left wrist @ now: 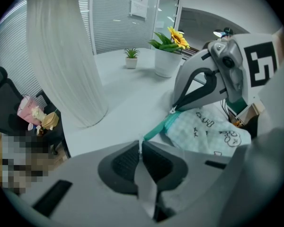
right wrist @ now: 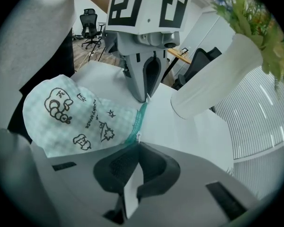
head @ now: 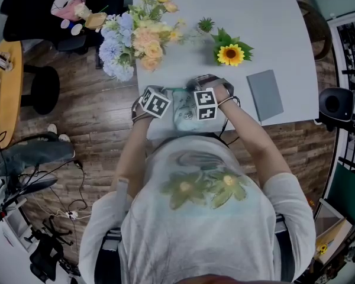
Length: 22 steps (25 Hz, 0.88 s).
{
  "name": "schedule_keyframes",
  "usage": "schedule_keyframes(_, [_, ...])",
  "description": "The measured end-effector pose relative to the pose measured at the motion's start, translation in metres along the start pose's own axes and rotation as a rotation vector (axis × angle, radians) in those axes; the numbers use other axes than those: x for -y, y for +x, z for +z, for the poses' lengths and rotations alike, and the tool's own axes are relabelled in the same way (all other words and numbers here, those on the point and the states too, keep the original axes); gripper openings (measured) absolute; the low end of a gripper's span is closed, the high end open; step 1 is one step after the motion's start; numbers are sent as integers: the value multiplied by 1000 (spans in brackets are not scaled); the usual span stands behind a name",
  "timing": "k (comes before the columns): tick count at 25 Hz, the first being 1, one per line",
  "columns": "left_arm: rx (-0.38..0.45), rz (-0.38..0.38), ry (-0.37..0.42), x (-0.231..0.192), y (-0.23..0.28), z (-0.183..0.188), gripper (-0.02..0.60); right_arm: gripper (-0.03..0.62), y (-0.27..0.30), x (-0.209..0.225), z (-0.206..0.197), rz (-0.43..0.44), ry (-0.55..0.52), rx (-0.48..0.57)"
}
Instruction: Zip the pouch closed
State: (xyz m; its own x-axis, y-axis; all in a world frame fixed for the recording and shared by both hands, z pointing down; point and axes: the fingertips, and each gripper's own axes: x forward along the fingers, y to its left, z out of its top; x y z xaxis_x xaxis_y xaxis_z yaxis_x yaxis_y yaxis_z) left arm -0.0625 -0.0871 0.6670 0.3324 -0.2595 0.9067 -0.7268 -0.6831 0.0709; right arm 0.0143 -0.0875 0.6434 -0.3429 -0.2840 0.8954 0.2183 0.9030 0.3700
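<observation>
Bouquet point(head: 136, 40), sunflower point(head: 231, 54) & grey notebook point(head: 264, 94) set on table point(head: 236, 5) beyond pouch point(head: 183, 112), zip stretched side-to-side, ends clenched by left gripper point(left wrist: 140, 148), right gripper point(right wrist: 136, 143).

A pale grey tabletop point(head: 272, 16) fills the head view from 12 to 2 o'clock, over a dark wood-plank floor point(head: 89, 117). A black office chair point(head: 29, 5) stands at 11 o'clock, a round wooden table point(head: 6, 93) at 9, and loose cables point(head: 71, 215) at 8. Slatted blinds point(left wrist: 113, 22) cover the far window, and the light is even.
</observation>
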Motion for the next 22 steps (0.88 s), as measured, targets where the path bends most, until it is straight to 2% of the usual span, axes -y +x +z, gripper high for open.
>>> schedule_keyframes(22, [4, 11, 2, -1, 0, 1, 28, 16, -4, -2, -18, -57, 35, -50])
